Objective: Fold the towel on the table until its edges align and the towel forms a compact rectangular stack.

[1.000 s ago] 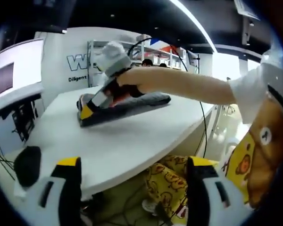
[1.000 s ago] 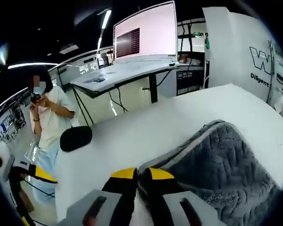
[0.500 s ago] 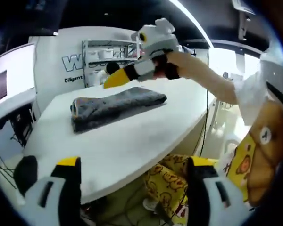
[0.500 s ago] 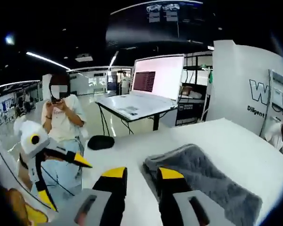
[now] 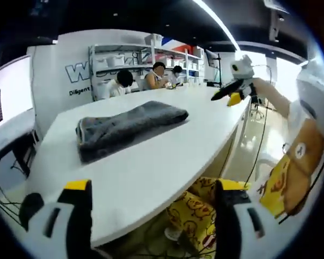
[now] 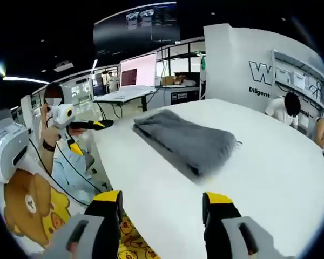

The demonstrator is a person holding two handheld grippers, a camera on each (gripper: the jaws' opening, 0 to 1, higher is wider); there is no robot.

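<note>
The towel (image 5: 127, 127), a grey, plush cloth with a nubby surface, is lying folded into a long, thick rectangle on the smooth white table (image 5: 151, 172); in the right gripper view the towel (image 6: 186, 140) is sitting mid-table, well apart from both tools. The left gripper (image 5: 151, 216) is hanging off the near table edge, its yellow-tipped black jaws spread wide and holding nothing. The right gripper (image 6: 162, 216) is likewise standing with jaws parted and empty over the table (image 6: 259, 178) edge. It is also showing at the far right of the left gripper view (image 5: 233, 91), off the table. Two people are sitting by white shelves (image 5: 124, 59) behind.
</note>
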